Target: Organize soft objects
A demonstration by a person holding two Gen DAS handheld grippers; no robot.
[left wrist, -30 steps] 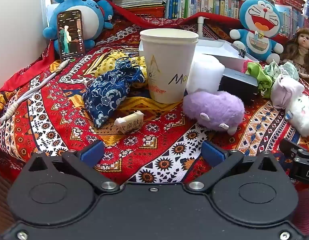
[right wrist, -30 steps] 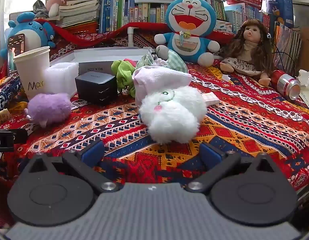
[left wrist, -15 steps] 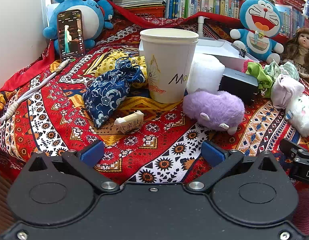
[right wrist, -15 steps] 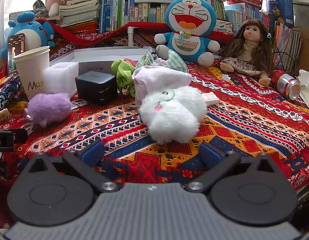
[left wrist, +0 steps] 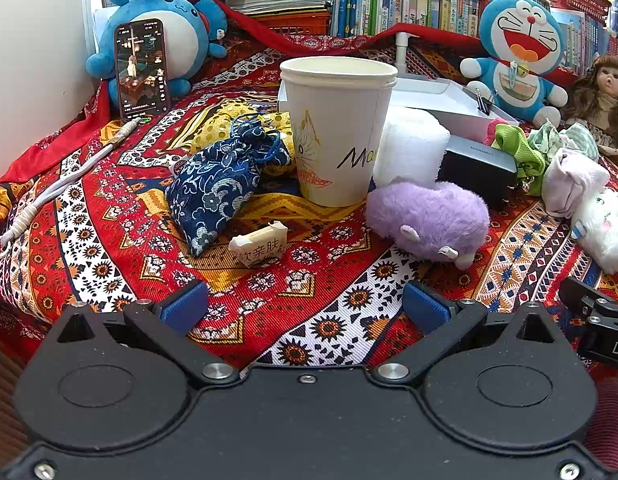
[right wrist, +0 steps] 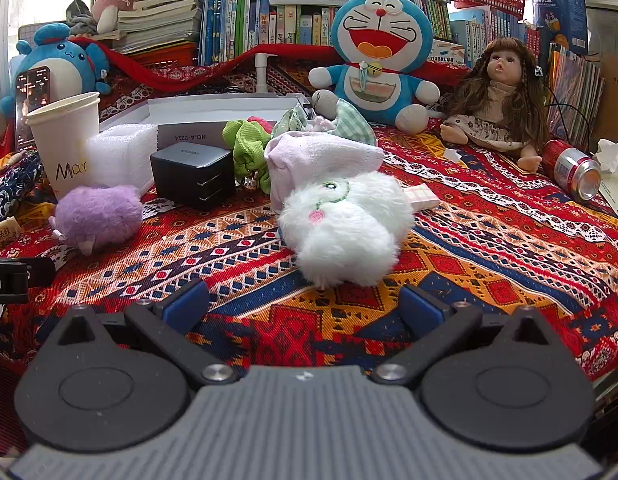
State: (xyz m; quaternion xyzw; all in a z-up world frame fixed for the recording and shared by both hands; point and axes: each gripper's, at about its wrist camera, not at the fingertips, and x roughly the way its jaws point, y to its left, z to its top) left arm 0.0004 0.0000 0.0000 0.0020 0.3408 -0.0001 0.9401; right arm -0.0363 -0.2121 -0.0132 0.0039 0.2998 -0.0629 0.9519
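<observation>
A purple fluffy toy (left wrist: pixel 427 216) lies on the patterned cloth beside a paper cup (left wrist: pixel 336 128); it also shows in the right wrist view (right wrist: pixel 97 214). A white fluffy toy (right wrist: pixel 345 226) lies just ahead of my right gripper (right wrist: pixel 303 306), which is open and empty. A pale pink sock (right wrist: pixel 321 158) rests against it, with green cloth (right wrist: pixel 245 140) behind. A blue floral pouch (left wrist: pixel 223 184) and a yellow pouch (left wrist: pixel 225 124) lie left of the cup. My left gripper (left wrist: pixel 303 306) is open and empty, low over the cloth.
A white foam block (left wrist: pixel 413 146), black charger (right wrist: pixel 193 174) and white box (right wrist: pixel 225 110) stand behind the toys. A phone (left wrist: pixel 141 66) leans on a blue plush. A Doraemon plush (right wrist: pixel 375 58), doll (right wrist: pixel 499 100), red can (right wrist: pixel 575 170) and bookshelf (right wrist: pixel 269 20) line the back.
</observation>
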